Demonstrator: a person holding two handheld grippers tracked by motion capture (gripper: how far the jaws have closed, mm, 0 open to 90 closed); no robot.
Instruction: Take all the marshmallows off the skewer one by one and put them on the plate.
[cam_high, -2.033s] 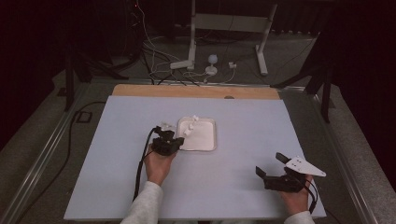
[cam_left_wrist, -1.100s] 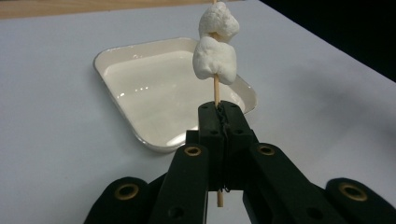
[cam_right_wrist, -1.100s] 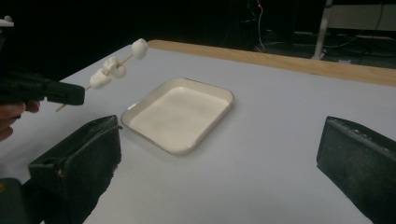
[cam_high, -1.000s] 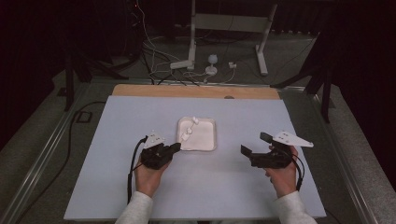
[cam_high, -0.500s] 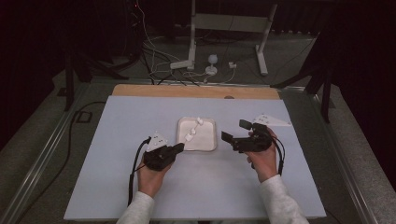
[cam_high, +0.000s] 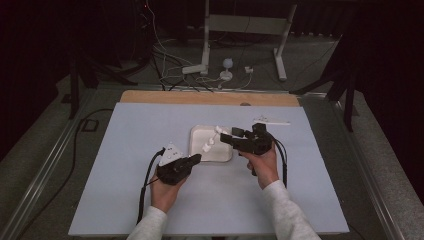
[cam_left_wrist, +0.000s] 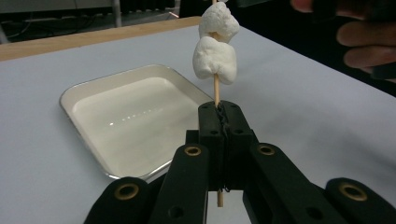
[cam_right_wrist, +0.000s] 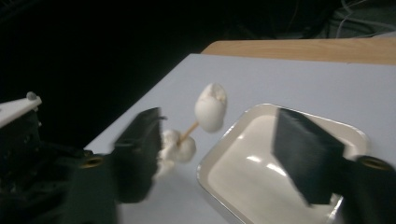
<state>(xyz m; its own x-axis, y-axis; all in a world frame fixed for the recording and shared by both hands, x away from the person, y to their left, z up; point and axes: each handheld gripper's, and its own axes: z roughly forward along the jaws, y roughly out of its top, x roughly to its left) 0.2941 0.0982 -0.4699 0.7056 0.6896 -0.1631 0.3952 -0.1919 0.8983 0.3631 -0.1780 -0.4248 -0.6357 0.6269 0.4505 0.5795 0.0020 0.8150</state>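
Now the left gripper (cam_left_wrist: 219, 116) clamps a marshmallow skewer (cam_left_wrist: 215, 86) over the tray's (cam_high: 197, 131) near edge; the right gripper (cam_right_wrist: 215, 154) gapes, seemingly just beside the marshmallows.

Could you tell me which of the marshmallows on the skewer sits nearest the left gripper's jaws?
The lower marshmallow, the wider one just above the left gripper, whose shut jaws clamp the skewer; another marshmallow sits above it.
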